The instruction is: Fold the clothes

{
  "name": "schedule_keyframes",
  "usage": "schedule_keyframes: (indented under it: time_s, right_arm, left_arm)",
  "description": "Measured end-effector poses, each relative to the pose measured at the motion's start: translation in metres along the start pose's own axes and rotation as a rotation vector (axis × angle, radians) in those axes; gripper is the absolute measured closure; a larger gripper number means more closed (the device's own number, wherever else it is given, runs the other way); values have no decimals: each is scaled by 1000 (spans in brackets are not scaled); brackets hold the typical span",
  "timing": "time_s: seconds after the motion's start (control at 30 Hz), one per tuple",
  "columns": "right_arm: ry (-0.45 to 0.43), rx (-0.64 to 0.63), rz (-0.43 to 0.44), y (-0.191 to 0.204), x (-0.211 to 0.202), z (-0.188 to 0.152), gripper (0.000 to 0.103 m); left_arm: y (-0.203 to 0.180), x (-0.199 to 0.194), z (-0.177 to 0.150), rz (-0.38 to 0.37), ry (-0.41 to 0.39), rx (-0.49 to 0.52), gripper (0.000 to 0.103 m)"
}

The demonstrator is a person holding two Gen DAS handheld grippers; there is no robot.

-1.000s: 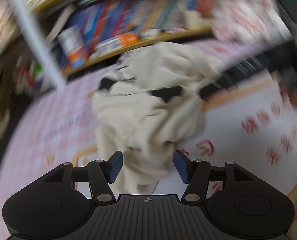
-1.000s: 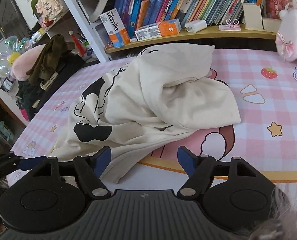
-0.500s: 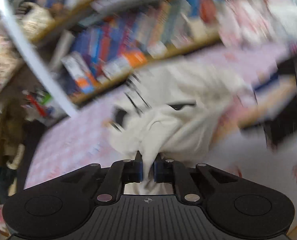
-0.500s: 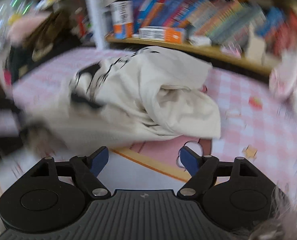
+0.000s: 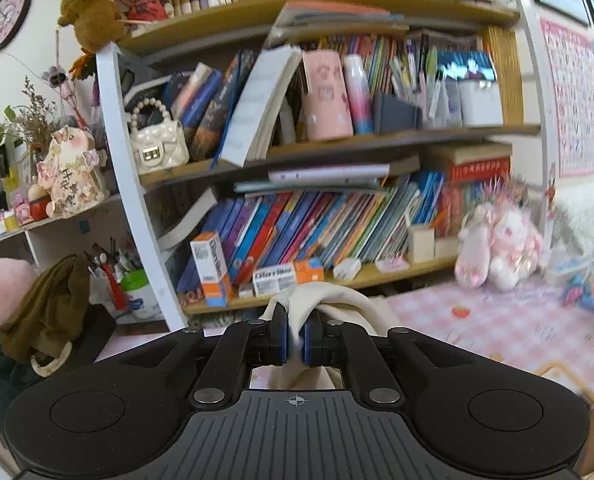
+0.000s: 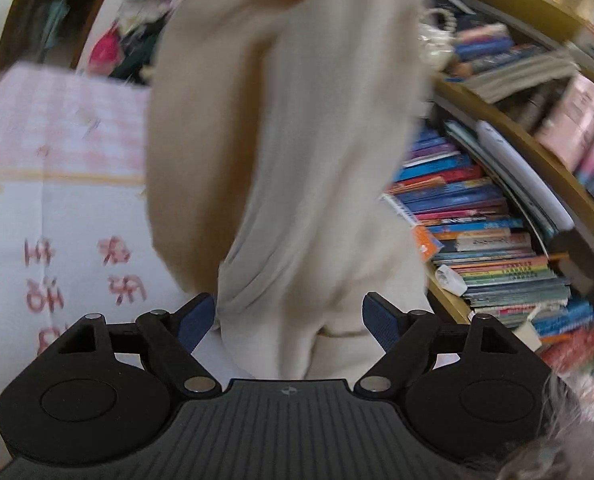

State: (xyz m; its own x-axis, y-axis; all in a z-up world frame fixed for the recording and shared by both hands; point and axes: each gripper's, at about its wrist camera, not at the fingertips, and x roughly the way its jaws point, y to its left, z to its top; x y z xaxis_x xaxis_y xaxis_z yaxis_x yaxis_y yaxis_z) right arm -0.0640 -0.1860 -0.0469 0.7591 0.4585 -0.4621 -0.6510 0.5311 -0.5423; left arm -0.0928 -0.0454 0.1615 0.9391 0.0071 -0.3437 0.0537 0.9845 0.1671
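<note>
Cloth of the cream cotton garment [image 6: 297,160] hangs lengthwise from the clamped left gripper [image 5: 295,338], straight before the wide-open, empty right gripper [image 6: 289,322].

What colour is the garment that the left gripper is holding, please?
Cream, seen best in the right wrist view: garment, pinched by the left gripper.

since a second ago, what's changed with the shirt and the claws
The left claw went from open around the cream shirt to shut on a fold of it, then lifted it off the pink table; it now hangs in front of the right claw, which stayed open, holding nothing.
</note>
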Motion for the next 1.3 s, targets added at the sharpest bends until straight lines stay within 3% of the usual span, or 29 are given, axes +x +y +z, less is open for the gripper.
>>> schedule_keyframes:
  time_s: [0.03, 0.1, 0.13, 0.17, 0.3, 0.4, 0.57, 0.77, 0.83, 0.9, 0.97, 1.03, 1.07, 1.2, 1.3]
  right_arm:
    - [12, -11, -5, 3, 4, -3, 27]
    - [30, -19, -30, 3, 12, -7, 43]
    - [35, -15, -36, 1, 13, -9, 71]
    - [39, -9, -40, -2, 12, -10, 92]
    - [-36, 97, -47, -34, -14, -11, 94]
    - [-158, 162, -95, -73, -55, 0, 95]
    - [-477, 236, -260, -142, -143, 51, 95]
    - [-984, 172, -372, -180, -251, 99, 95]
    - [-1082, 176, -377, -192, -272, 107, 95]
    - [-1117, 214, -365, -208, -280, 111, 95]
    - [-1097, 280, -334, -224, -276, 110, 95]
    - [-995, 357, -265, -238, -259, 108, 95]
    - [-912, 411, -207, -244, -244, 106, 95]
    - [-441, 604, -41, -249, -145, 80, 94]
    - [-81, 646, -34, -225, -47, 35, 95]
  left_arm:
    - [4, -2, 0, 15, 1, -13, 96]
    - [13, -5, -1, 46, 4, -38, 96]
    - [18, -7, -2, 61, 6, -50, 96]
    - [22, -9, -2, 77, 7, -63, 96]
    - [48, -18, -9, 155, 19, -150, 97]
    - [63, -39, -4, 199, -50, -189, 97]
    - [75, -95, 27, 158, -369, -245, 97]
    - [79, -153, 79, 135, -728, -258, 97]
    - [78, -164, 92, 110, -817, -250, 97]
    - [78, -162, 101, 73, -831, -250, 97]
    - [79, -141, 103, 49, -775, -248, 97]
    - [84, -99, 95, 31, -630, -275, 97]
    - [88, -68, 84, 23, -516, -288, 97]
    - [94, 62, 21, -7, -22, -300, 97]
    - [75, 138, -39, -33, 229, -229, 91]
